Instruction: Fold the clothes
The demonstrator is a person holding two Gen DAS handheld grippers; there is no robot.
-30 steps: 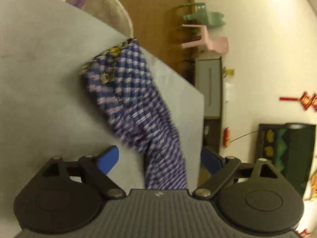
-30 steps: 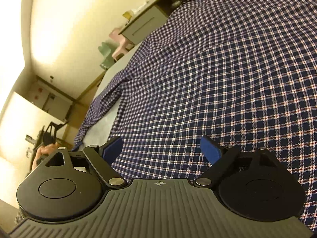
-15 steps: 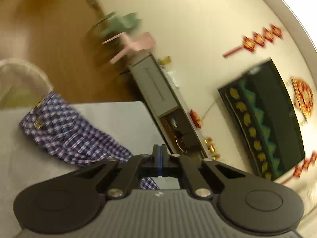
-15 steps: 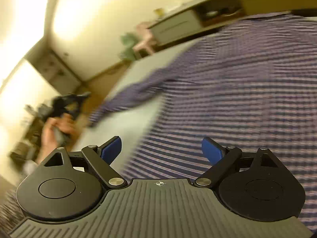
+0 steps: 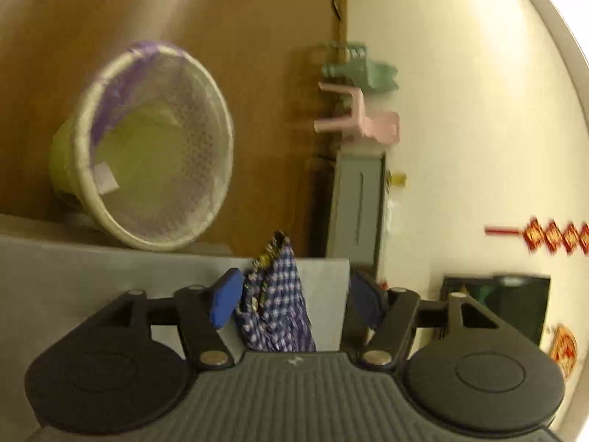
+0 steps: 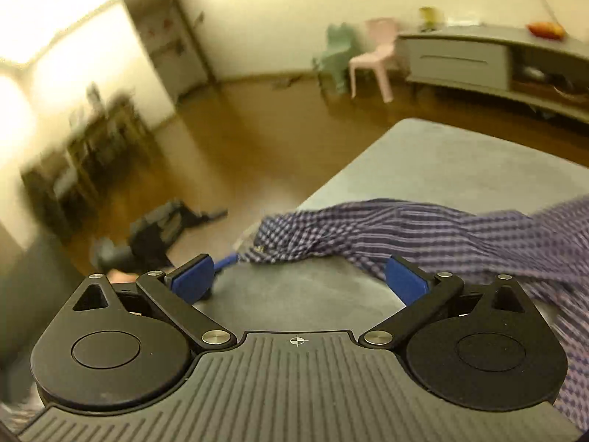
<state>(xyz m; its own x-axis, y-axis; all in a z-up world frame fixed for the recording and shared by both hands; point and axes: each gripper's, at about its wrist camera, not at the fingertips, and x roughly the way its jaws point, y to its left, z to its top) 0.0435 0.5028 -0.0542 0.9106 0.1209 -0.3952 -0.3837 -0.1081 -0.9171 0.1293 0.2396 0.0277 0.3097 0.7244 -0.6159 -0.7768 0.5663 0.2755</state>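
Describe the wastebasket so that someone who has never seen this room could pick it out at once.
Start from the grey table in the left wrist view: past its far edge, on the brown wooden floor, stands the wastebasket. It is a round, pale green bin lined with a translucent bag edged in purple. It is the only round container there; the pink chair and green chair stand farther off by the wall.

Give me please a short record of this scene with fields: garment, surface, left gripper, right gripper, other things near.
garment: blue checked shirt, spread on the surface, one sleeve cuff bunched
surface: grey table
left gripper: left gripper open, the cuff lies between its blue fingers; no grip
right gripper: right gripper open, holds nothing, low over the table beside the shirt
other things near: lined waste bin beyond the table edge; pink chair and green chair by the wall
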